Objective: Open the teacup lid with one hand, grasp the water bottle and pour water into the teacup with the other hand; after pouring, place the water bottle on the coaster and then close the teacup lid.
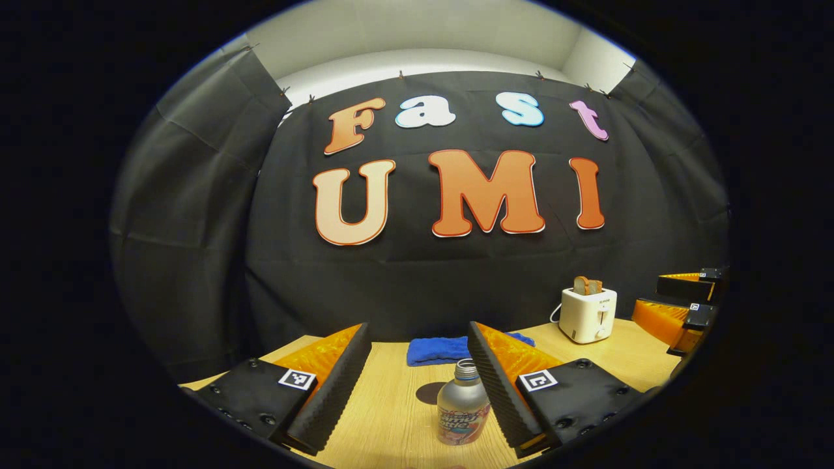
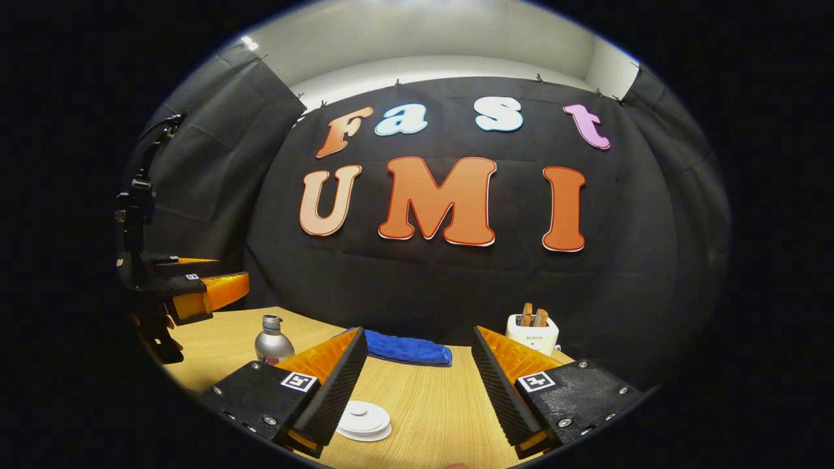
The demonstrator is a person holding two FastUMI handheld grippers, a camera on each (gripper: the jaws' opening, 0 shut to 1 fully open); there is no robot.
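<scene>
A silver water bottle with a printed label stands upright on the wooden table. It sits between the fingers of my open left gripper, close to the right finger, untouched as far as I can tell. A dark round coaster lies just behind it to the left. In the right gripper view, the white teacup lid rests low between the fingers of my open right gripper, near the left finger. The bottle and my left gripper show farther left there.
A blue cloth lies folded at the back of the table by the black wall. A white toaster with bread slices stands at the back right. My right gripper hangs at the right edge of the left gripper view.
</scene>
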